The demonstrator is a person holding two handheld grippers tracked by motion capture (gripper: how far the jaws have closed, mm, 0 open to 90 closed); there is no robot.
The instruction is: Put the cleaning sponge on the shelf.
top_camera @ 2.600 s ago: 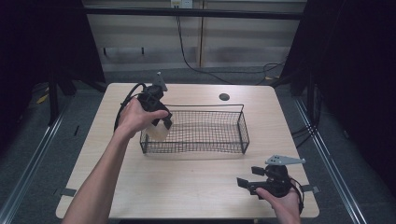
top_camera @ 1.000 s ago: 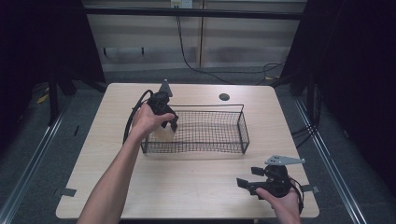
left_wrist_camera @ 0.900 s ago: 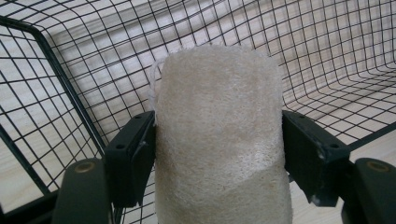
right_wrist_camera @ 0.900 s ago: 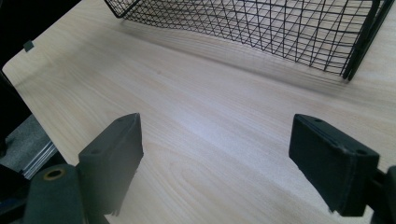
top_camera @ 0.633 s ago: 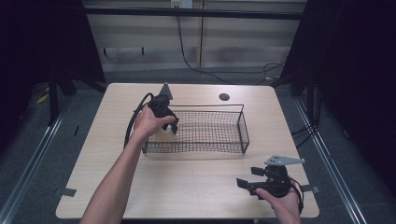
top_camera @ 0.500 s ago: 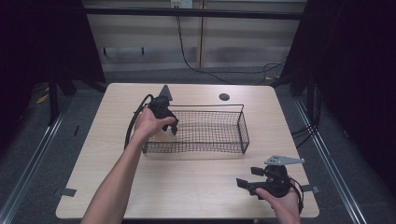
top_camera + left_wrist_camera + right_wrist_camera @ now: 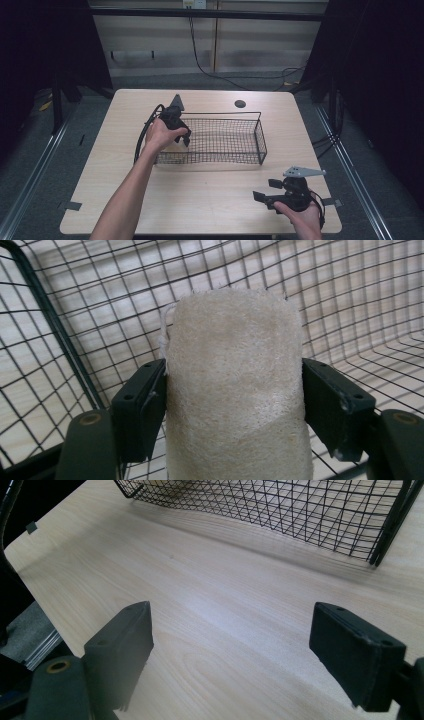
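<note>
The left gripper [image 7: 235, 405] pinches a pale loofah sponge [image 7: 235, 390] by its two long sides, w/ the jaws pressed on it. It's inside the wire basket [image 7: 260, 137], at the left end. The sponge looks light, soft & rough, so it prob won't slip, but a hard squeeze could squash it. The middle's a good spot to hold. The right gripper [image 7: 247, 655] rests near the table [image 7: 200, 200] edge, jaws spread wide, nothing in them.
</note>
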